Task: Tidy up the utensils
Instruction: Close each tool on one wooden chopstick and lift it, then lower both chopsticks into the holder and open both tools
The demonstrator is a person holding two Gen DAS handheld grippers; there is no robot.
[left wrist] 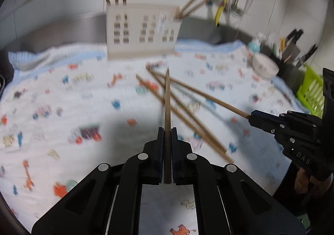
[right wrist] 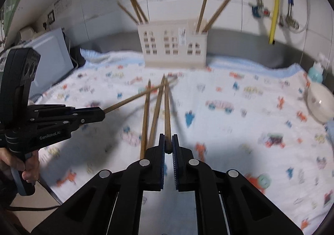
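My left gripper (left wrist: 167, 130) is shut on a brown chopstick (left wrist: 167, 99) that points forward above the patterned cloth. It shows from the side in the right wrist view (right wrist: 100, 113), chopstick (right wrist: 133, 97) sticking out. My right gripper (right wrist: 168, 138) is shut on the end of another chopstick (right wrist: 167, 109); in the left wrist view (left wrist: 251, 117) its chopstick (left wrist: 208, 97) runs left. Two loose chopsticks (right wrist: 151, 114) lie on the cloth between them. A beige perforated utensil holder (right wrist: 174, 44) stands at the back with several chopsticks upright in its end compartments; it also shows in the left wrist view (left wrist: 142, 30).
The patterned white cloth (right wrist: 240, 130) covers the counter. A white bowl (right wrist: 321, 103) and a teal bottle (right wrist: 315, 74) sit at the right, a green basket (left wrist: 311, 93) beyond. A grey box (right wrist: 52, 57) stands at the left. Pipes and a yellow hose (right wrist: 273, 3) hang on the wall.
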